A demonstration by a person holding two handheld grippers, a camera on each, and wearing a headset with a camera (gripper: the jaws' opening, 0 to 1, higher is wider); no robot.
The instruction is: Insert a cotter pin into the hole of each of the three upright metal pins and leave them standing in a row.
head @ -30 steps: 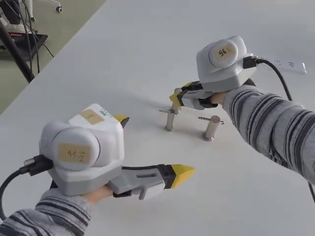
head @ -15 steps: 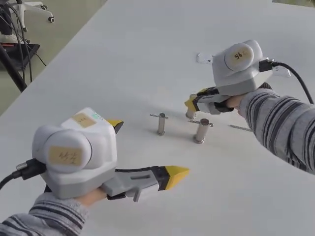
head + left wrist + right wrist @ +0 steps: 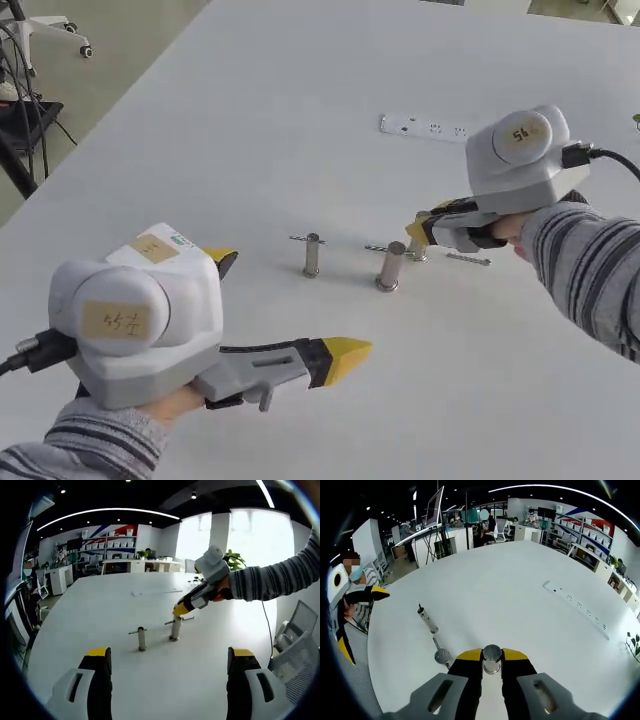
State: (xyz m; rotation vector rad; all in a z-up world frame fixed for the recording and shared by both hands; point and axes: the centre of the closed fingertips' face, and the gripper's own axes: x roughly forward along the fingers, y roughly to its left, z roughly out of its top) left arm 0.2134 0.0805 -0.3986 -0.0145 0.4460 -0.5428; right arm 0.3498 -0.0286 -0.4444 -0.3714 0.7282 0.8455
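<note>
- The right gripper (image 3: 492, 656) has its jaws shut snug on the third metal pin (image 3: 492, 661), which stands upright on the bench (image 3: 250, 120). The grip probably steadies it or lines it up with the row.
- The left metal pin (image 3: 312, 256) and middle metal pin (image 3: 389, 267) stand free and near each other. The first cotter pin (image 3: 299, 239) and second cotter pin (image 3: 373, 248) sit crosswise near their tops, so these two look done.
- A loose cotter pin (image 3: 468, 259) lies flat just beside the right gripper, likely meant for the third pin.
- The left gripper (image 3: 170, 652) has its jaws wide open and holds nothing. It is well apart from the row and looks idle.
- The jaws hide the third pin's hole, so I cannot tell whether a cotter pin is in it. In the head view that pin is mostly covered by the yellow tips.
- A power strip (image 3: 425, 127) lies at the far side and plays no part.
</note>
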